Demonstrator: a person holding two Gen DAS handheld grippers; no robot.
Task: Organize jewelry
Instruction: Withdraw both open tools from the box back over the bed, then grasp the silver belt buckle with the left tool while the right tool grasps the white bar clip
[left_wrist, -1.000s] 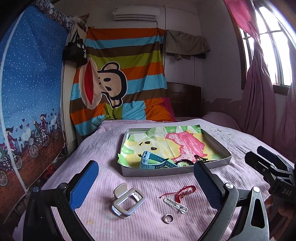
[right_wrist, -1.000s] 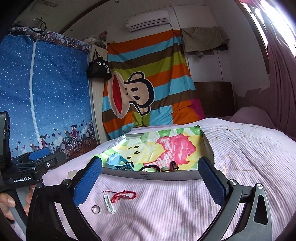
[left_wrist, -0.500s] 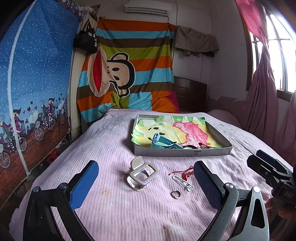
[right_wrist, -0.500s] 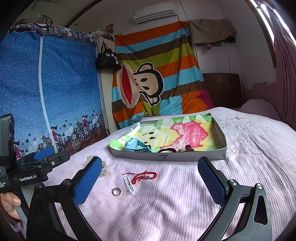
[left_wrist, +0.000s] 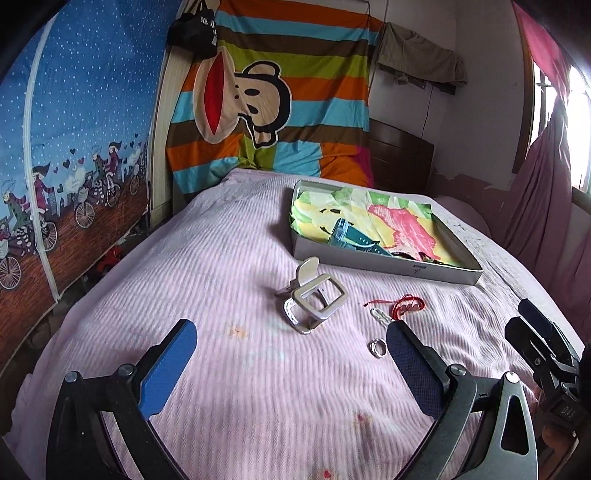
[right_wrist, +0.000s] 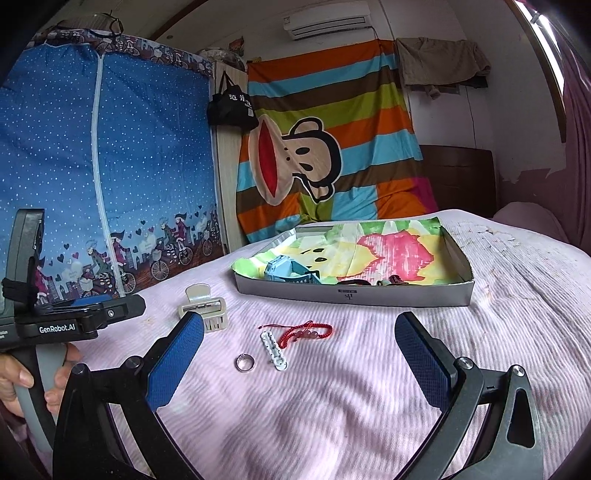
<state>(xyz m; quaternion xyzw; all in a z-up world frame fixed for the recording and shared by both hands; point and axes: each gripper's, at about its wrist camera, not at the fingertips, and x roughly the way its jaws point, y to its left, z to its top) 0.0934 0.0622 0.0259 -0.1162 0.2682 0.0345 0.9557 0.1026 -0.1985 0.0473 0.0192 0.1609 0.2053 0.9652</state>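
On the pink bedspread lie a silver claw hair clip, a red string bracelet, a white hair pin and a silver ring. Behind them stands a grey tray lined with colourful paper, holding a blue watch and dark small pieces. My left gripper is open, low over the bed in front of the clip. My right gripper is open too, with the ring and pin lying ahead between its fingers.
A striped cartoon blanket hangs at the bed's head. A blue fabric wardrobe stands on the left, pink curtains on the right. A hand holds the left gripper's handle. The bed's left edge drops to the floor.
Both grippers have pulled back from the tray and swung; the loose items now sit farther ahead and the tray looks smaller. Nothing was picked up.
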